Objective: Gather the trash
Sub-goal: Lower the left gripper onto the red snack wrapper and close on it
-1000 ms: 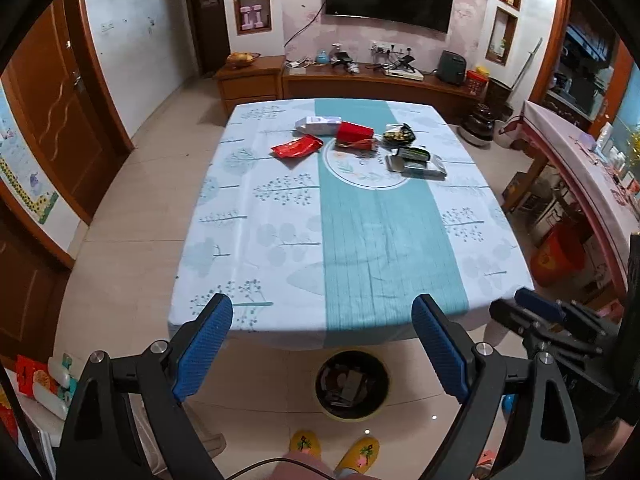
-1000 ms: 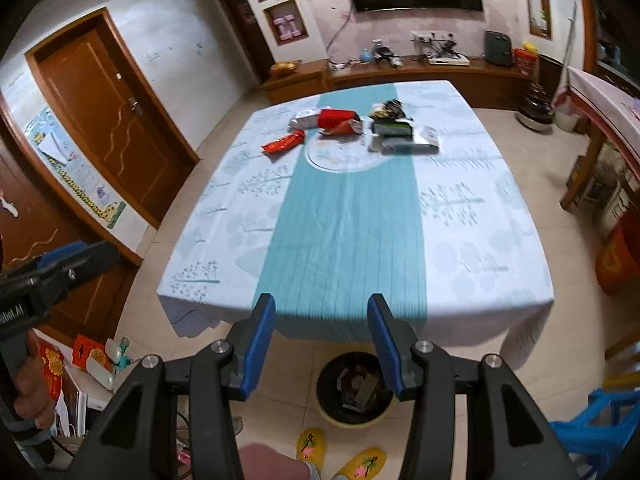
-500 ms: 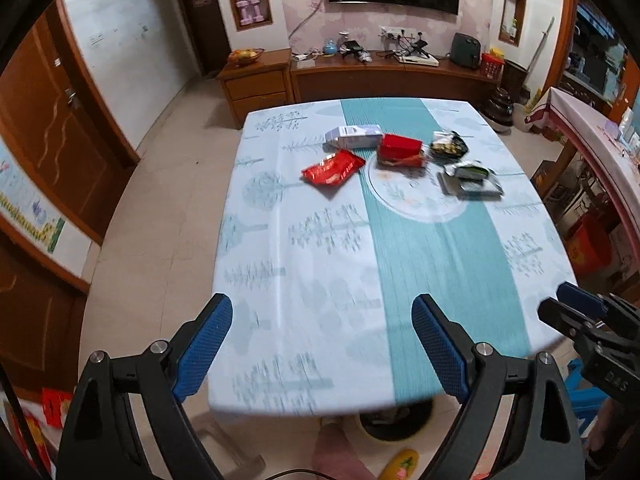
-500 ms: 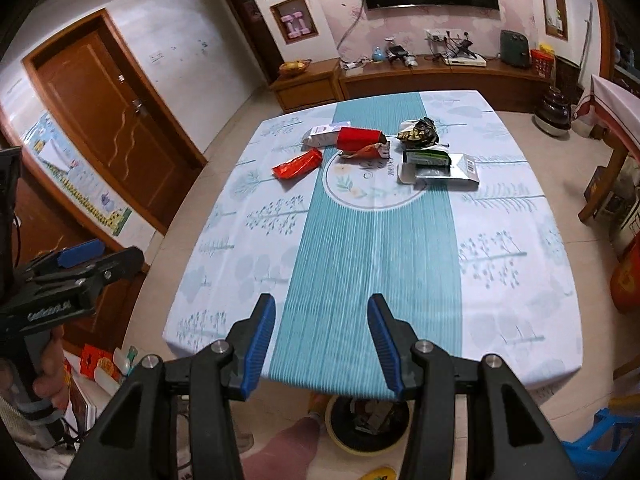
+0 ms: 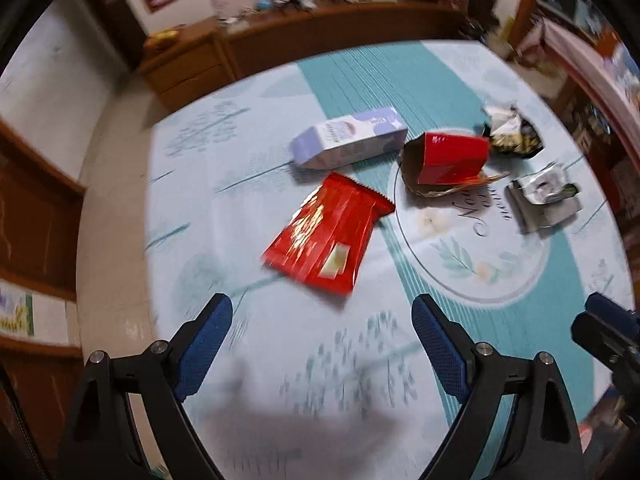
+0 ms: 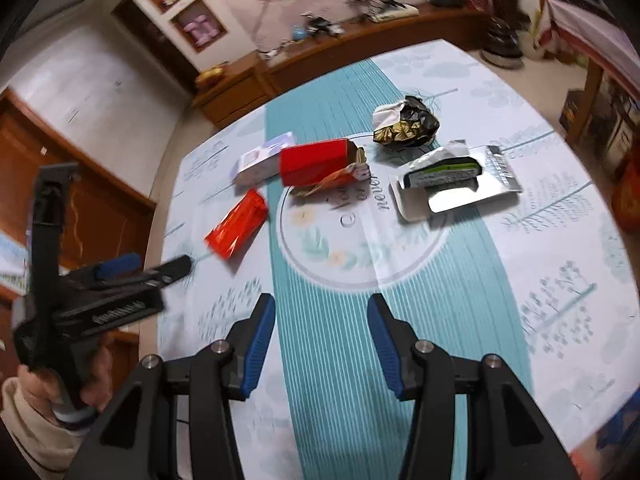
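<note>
Trash lies on a table with a teal and white cloth (image 6: 560,240). A red foil wrapper (image 5: 328,232) is just ahead of my left gripper (image 5: 320,340), which hangs open above the cloth with nothing between its fingers. Behind the wrapper lie a white and lilac carton (image 5: 348,138), a red box (image 5: 452,156), a crumpled black and gold bag (image 5: 514,136) and silver foil packs (image 5: 544,196). My right gripper (image 6: 322,332) is open and empty over the teal stripe, short of the red box (image 6: 316,162) and the foil packs (image 6: 452,184). The left gripper (image 6: 164,261) points at the wrapper (image 6: 238,226).
A wooden sideboard (image 6: 320,60) with small clutter runs along the back wall. A brown door (image 6: 24,160) is on the left and another covered table (image 6: 592,32) on the right. A person's hand (image 6: 96,380) holds the left gripper's handle.
Both grippers have come forward over the table and lower, toward the trash. The bin, the slippers and the floor by the near edge have left view. Both stay open.
</note>
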Motion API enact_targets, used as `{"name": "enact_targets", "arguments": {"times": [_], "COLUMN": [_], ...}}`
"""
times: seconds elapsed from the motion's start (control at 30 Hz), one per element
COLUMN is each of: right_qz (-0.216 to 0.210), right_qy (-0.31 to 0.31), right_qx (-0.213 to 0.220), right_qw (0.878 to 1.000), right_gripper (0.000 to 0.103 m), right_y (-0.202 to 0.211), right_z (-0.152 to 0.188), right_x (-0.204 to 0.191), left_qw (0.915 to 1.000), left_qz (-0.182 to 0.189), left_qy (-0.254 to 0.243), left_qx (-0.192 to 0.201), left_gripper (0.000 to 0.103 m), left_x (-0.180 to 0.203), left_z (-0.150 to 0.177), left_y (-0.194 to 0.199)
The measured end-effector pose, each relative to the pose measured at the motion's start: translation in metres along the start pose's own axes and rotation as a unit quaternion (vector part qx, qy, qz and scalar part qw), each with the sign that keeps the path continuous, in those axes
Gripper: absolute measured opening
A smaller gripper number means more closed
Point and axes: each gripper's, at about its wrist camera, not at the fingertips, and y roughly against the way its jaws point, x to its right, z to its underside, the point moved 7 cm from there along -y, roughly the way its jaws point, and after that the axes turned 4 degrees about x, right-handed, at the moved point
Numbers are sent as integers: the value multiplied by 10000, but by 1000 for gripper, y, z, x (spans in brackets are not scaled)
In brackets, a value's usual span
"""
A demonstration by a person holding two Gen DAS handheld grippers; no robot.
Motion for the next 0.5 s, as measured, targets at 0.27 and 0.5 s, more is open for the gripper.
{"name": "enact_targets", "arguments": {"times": [0.27, 0.5], "right_qz": [-70, -126], "right_qy": [-565, -778], "right_qx": [-67, -143], "right_qw": [9984, 9968], "right_gripper": [48, 48], "right_y": [-49, -70], "right_z": [-28, -38], "right_x": [5, 4], "left_qw": [9965, 9980], "left_qz": [-453, -38], "left_qy": [-703, -629], "left_qx": [-44, -52], "left_gripper": [90, 66], "left_x": [14, 10], "left_z": [-21, -28], "left_y": [-71, -87]}}
